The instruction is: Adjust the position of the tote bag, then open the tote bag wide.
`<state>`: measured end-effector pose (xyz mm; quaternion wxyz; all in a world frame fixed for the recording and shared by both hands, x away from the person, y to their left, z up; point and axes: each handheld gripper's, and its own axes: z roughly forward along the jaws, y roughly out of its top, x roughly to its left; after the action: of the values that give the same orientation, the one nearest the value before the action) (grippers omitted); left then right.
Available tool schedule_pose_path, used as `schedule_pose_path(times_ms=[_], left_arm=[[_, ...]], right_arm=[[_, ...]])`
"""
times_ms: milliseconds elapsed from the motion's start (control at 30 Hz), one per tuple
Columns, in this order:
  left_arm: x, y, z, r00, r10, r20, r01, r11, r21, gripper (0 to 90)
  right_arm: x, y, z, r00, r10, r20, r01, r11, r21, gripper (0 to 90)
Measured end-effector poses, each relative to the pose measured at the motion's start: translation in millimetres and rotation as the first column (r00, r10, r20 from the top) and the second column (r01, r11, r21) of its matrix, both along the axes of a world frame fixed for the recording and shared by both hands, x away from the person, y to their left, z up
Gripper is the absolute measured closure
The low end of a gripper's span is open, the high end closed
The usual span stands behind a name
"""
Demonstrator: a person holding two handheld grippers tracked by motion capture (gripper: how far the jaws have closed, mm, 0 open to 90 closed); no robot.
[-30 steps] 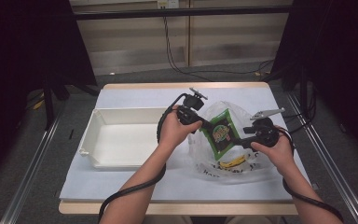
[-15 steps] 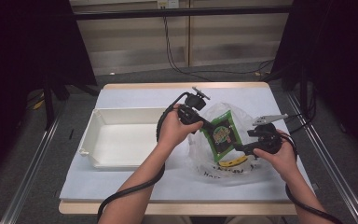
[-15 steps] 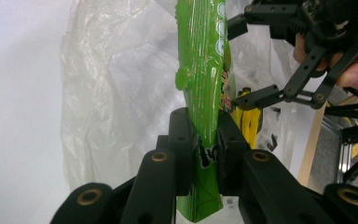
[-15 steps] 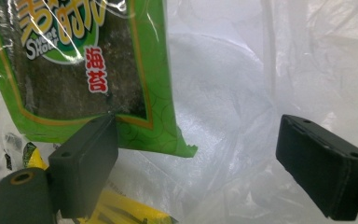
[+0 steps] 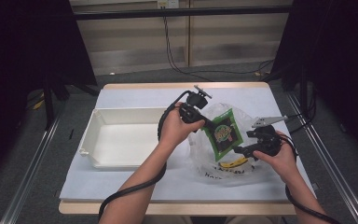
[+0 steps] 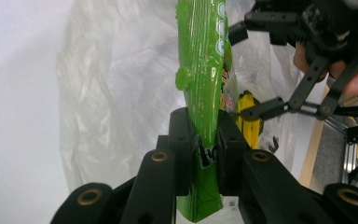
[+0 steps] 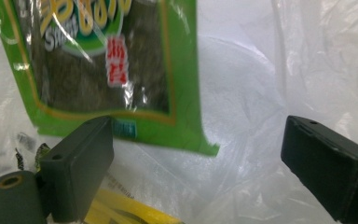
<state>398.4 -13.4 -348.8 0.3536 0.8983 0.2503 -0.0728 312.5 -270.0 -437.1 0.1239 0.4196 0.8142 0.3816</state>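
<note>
Green snack packet (image 5: 223, 135) is clamped by left gripper (image 6: 200, 144), mostly lifted from plastic bag (image 5: 205, 154); right gripper (image 7: 196, 163), jaws just opened, is released. White tray (image 5: 116, 140) at nine o'clock awaits it.

the green packet (image 6: 204, 84) is glossy plastic foil, creased and catching light. the bag (image 5: 242, 170) under it is thin, crinkled, translucent plastic film. the tray (image 5: 116, 161) is smooth matt white plastic. the left gripper (image 6: 200, 140) is matt black plastic with brass-coloured rivets. a smooth pale sheet covers the wooden-edged table (image 5: 168, 86).
</note>
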Motion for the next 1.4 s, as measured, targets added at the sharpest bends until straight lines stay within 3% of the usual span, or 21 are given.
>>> schedule_pose_path(times_ms=[67,633,967,1400], left_arm=[[2.0,1.1,4.9,0.9999,0.005,0.013,-0.005,0.9999,0.014,80.1],[2.1,6.8,43.5,0.9986,-0.006,0.053,0.007,1.0000,0.000,80.1],[3.6,12.8,59.2,0.9991,-0.010,0.040,0.010,0.9998,-0.017,80.1],[10.8,19.9,75.4,0.9989,-0.006,0.046,0.006,1.0000,0.007,80.1]], right_arm=[[-0.6,0.4,-0.9,1.0000,-0.003,-0.008,0.003,1.000,-0.001,7.1],[-5.7,5.8,-0.7,0.9982,0.051,-0.032,-0.050,0.998,0.024,3.2],[-8.6,13.0,6.8,0.9953,0.085,-0.048,-0.084,0.996,0.021,3.2],[-8.3,11.4,5.9,0.9941,0.091,-0.059,-0.090,0.995,0.032,3.2]])
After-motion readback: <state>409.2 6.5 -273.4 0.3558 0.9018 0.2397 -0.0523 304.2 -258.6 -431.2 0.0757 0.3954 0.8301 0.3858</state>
